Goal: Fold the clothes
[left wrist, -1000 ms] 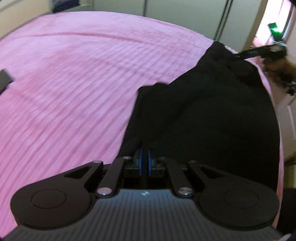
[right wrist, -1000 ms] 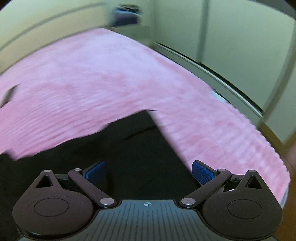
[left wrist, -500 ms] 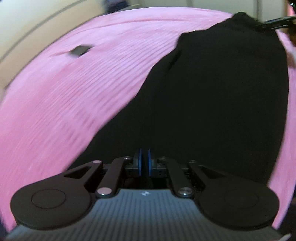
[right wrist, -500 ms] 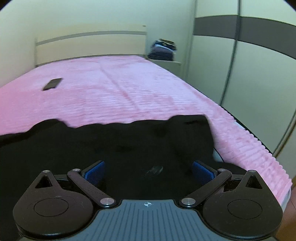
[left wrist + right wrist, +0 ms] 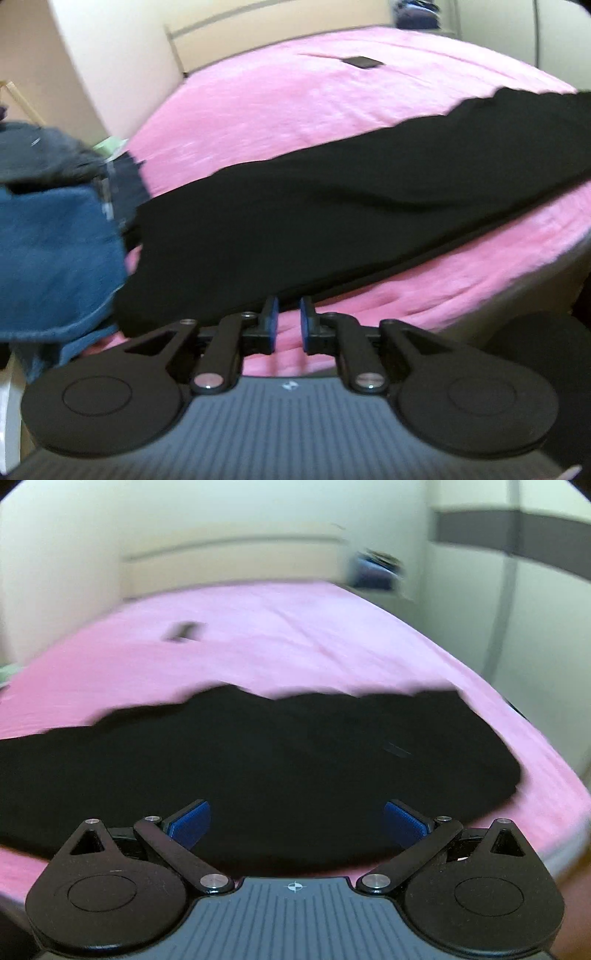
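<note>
A black garment [image 5: 332, 214] lies flat in a long band across the near part of the pink bed [image 5: 295, 92]. It also shows in the right wrist view [image 5: 258, 760]. My left gripper [image 5: 288, 321] is slightly open and empty, just off the garment's near edge over the pink cover. My right gripper [image 5: 297, 819] is wide open and empty, hovering over the garment's near edge.
Blue denim clothes [image 5: 55, 251] are piled at the left by the bed's corner. A small dark flat object [image 5: 364, 61] lies far up the bed, also visible in the right wrist view [image 5: 184, 630]. A headboard [image 5: 229, 565], folded clothes [image 5: 376, 572] and wardrobe doors stand behind.
My left gripper has let go of the black garment, opened slightly and swung left. The garment now lies spread on the bed. My right gripper stayed open and pulled back a little.
</note>
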A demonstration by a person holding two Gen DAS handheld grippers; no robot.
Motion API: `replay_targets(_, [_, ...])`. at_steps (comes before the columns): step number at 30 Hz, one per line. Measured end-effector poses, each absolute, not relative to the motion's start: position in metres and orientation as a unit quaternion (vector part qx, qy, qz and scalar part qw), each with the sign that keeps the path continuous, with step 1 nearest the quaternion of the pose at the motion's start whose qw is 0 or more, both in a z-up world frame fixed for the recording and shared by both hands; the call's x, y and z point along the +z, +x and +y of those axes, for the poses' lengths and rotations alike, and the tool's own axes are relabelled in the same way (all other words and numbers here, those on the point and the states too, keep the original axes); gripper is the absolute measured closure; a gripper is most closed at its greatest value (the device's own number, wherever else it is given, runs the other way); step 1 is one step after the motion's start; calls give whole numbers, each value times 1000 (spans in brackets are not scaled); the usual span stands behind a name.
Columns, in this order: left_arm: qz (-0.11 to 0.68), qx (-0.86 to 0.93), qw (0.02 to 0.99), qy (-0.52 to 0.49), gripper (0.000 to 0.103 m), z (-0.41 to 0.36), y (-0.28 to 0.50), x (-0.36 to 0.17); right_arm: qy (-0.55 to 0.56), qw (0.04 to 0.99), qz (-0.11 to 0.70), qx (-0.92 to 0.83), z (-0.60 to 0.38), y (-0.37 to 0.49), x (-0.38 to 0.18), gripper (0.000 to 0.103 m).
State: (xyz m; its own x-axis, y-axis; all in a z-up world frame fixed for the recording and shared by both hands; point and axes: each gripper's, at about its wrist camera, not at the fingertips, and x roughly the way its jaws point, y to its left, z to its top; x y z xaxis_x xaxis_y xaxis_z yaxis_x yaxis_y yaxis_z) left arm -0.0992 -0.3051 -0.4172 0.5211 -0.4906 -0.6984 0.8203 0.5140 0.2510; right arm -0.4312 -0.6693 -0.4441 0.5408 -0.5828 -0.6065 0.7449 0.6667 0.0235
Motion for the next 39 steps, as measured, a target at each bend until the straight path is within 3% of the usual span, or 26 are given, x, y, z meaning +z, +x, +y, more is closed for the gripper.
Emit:
replay_targets(3, [289,-382,835,272,84,-287,-78,-423,116,894,299,-313,-635,-377,-447,1])
replay_targets(7, [285,-360,848,263,70,-263,-53,-432,81,922,310,-217,-589,-305,-451,1])
replay_targets(14, [297,-336,875,184,70,-235,4,-436,19,946,321,-43,-508,-178,-457,1])
replay_targets(19, [301,-331,871,204,61,-232,24,-440,-21,945,326,18,-459,-121,-471,1])
replay_targets(30, [291,-342,864,225,65,-197,9,-427,-119,936,311,117,-363,-84,-489,2])
replay_targets(31, [287,-345,863,231,65,-196,4,-426,-133,934,308,124,-353,-80,-491,21])
replay_targets(33, [277,-350,863,237,64,-193,-3,-423,-171,927,308,130,-332,-66,-498,48])
replay_targets(39, [271,-344,870,228,64,-183,-9,-421,-249,909,297,155,-281,-26,-518,48])
